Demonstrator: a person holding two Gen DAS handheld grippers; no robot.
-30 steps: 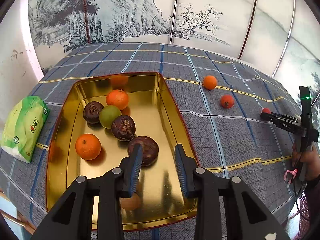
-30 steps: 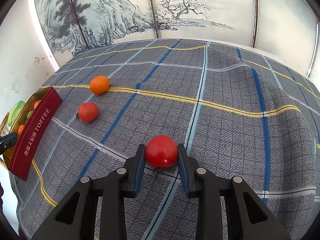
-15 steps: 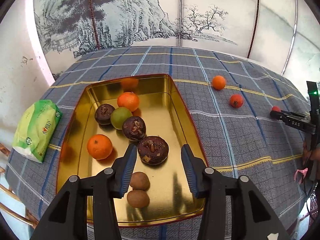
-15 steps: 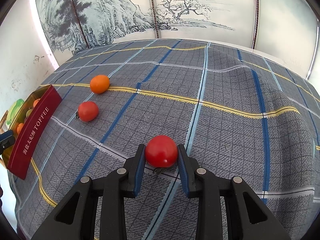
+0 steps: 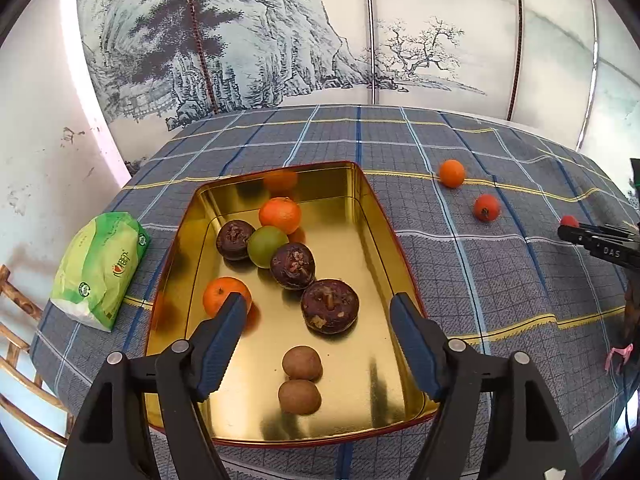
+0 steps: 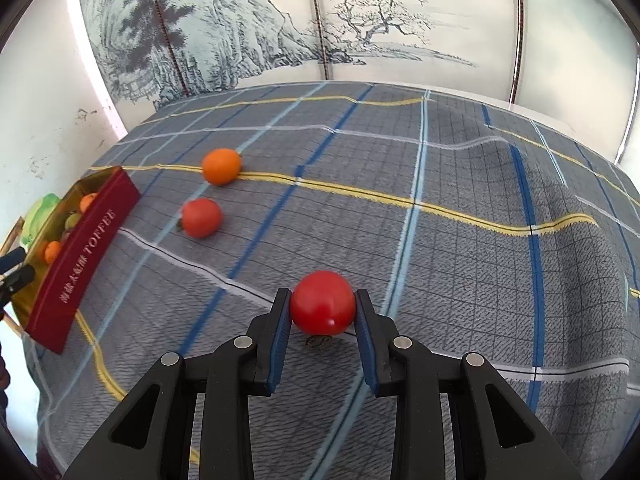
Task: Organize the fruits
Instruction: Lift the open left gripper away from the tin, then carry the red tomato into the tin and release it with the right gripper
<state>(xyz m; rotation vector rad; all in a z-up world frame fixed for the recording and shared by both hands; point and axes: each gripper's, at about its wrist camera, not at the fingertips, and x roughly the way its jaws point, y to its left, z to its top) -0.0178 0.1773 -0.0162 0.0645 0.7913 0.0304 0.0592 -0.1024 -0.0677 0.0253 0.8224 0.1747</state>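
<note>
The gold tin (image 5: pixel 372 216) sat on the checked cloth (image 5: pixel 500 280). Inside it lay two oranges, a green fruit (image 5: pixel 266 246), three dark brown fruits and two small brown ones (image 5: pixel 301 380). The left gripper (image 5: pixel 318 316) hung over the tin, its jaws opening with nothing between them. Well to the right of the tin, the right gripper (image 6: pixel 322 312) was clamped on a red tomato (image 6: pixel 322 308). Between that tomato and the tin lay another tomato (image 6: pixel 201 218) and an orange (image 6: pixel 221 166).
</note>
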